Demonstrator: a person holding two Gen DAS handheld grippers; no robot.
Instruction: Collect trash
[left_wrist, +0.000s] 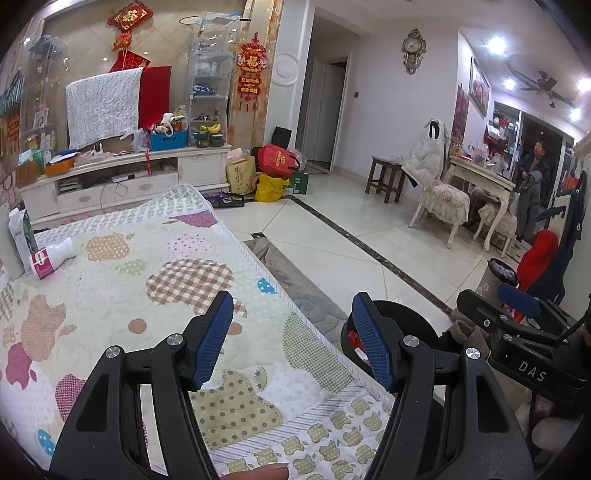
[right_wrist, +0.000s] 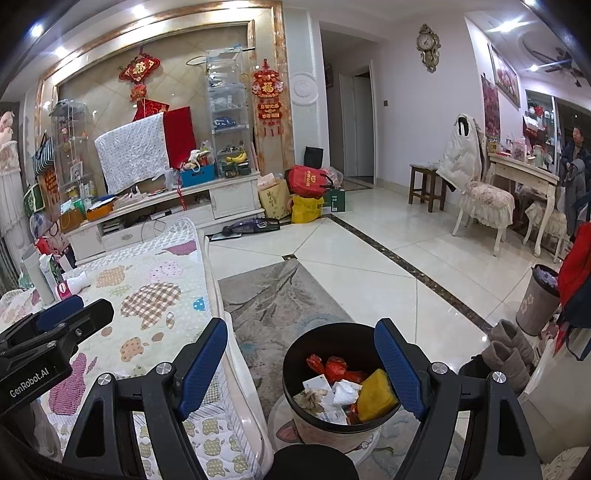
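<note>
A black trash bin (right_wrist: 295, 354) stands on the floor beside the quilt-covered table (left_wrist: 110, 295); it holds red wrappers, crumpled paper and a yellow sponge (right_wrist: 376, 395). Its rim shows in the left wrist view (left_wrist: 406, 314). A white bottle with a pink label (left_wrist: 50, 256) lies on its side at the table's far left, next to a milk carton (left_wrist: 22, 236); the bottle also shows in the right wrist view (right_wrist: 72, 286). My left gripper (left_wrist: 291, 339) is open and empty over the table's near corner. My right gripper (right_wrist: 301, 369) is open and empty above the bin.
A grey rug (right_wrist: 273, 295) lies under the bin on the tiled floor. A second bin (right_wrist: 537, 299) and boots (right_wrist: 513, 350) stand at the right. A TV cabinet (left_wrist: 122, 177), bags (left_wrist: 273, 173), chairs and a person (left_wrist: 535, 162) are farther off.
</note>
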